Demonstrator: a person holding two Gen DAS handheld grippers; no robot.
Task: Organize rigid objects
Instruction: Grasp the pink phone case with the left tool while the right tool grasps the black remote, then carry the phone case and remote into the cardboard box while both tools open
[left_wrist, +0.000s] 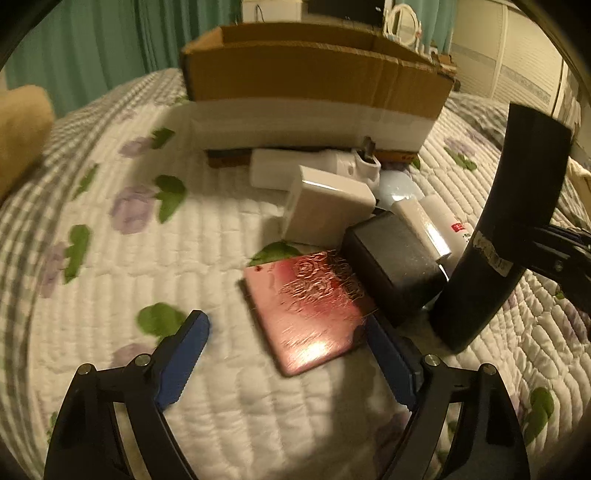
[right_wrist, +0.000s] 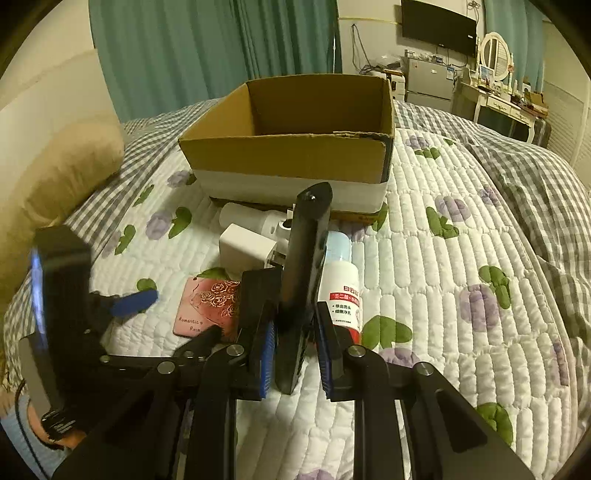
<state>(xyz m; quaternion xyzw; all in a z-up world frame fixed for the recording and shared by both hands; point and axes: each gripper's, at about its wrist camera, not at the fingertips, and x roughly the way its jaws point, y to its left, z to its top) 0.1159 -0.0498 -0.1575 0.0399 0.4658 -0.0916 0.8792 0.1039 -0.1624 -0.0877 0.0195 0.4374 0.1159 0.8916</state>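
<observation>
Blue pads on my right gripper (right_wrist: 295, 354) sit closest to the lens, clenched on a long black remote-like bar (right_wrist: 304, 266) near its lower end, so most of its length stands up and leans slightly toward the cardboard box (right_wrist: 284, 155). It looks stiff and fairly light, though smooth — held this low it could pivot between the pads, so I judge a slow, level carry is wiser than a quick swing.

My left gripper (left_wrist: 288, 354) is released, jaws spread wide over the quilt (left_wrist: 147, 258), with the pink rose-embossed case (left_wrist: 314, 310) lying flat between and just ahead of the pads. That case is thin, rigid and glossy; flat on soft bedding, its edges are the only place to bite, and I would pinch across the narrow width.

Beyond it the rest of the pile crowds together in front of the box: a black block (left_wrist: 391, 262) touching the pink case's far corner, a white square adapter (left_wrist: 325, 206), a white cylindrical device (right_wrist: 251, 218) nearest the box, and a white bottle with a red label (right_wrist: 341, 295) lying beside the bar. The bottle is round and may roll — best taken across its body.

From the right view, what shows of the box's inside looks empty.
</observation>
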